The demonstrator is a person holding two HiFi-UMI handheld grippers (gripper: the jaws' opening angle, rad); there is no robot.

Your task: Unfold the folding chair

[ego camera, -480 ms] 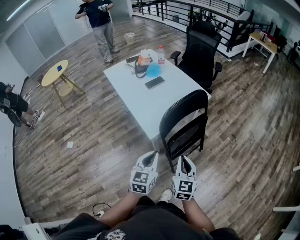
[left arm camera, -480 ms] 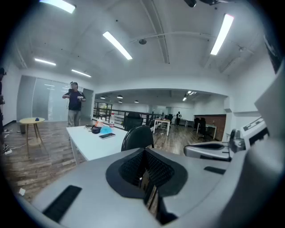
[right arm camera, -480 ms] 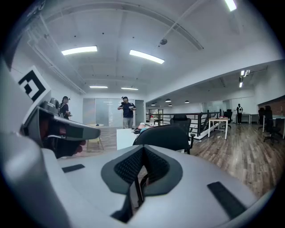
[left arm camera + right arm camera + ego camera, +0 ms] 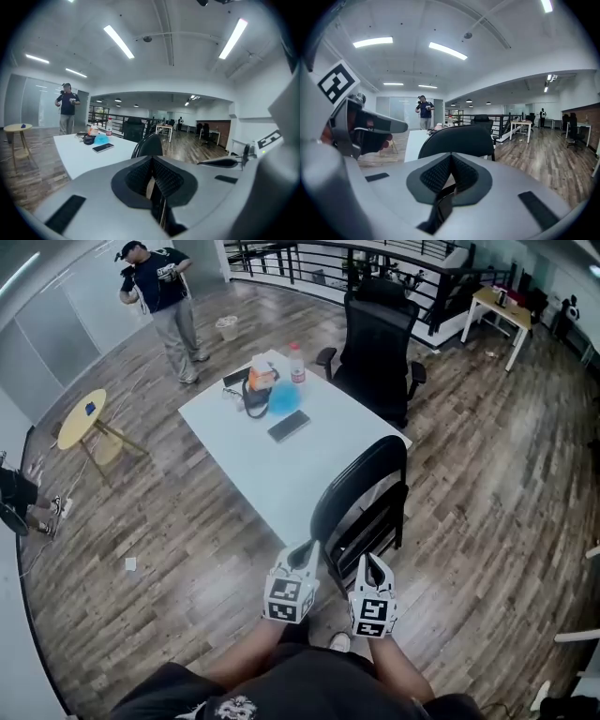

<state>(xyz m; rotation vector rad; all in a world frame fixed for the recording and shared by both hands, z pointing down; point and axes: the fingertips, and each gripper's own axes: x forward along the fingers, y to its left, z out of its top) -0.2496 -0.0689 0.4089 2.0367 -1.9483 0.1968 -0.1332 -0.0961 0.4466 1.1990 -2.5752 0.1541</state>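
The black folding chair stands folded on the wood floor against the near corner of the white table. Its curved backrest also shows in the left gripper view and fills the middle of the right gripper view. My left gripper is shut and empty, just short of the chair's lower left side. Beside it my right gripper is shut and empty too, close to the chair's base. Neither touches the chair. The closed jaws appear in each gripper view, left gripper and right gripper.
On the table lie a phone, a blue cloth, a bottle and a bag. A black office chair stands behind the table. A yellow round side table and a standing person are at the left.
The head view has shifted forward, so the table and chair sit a little lower and closer. Both grippers stay shut, side by side, slightly nearer the chair.
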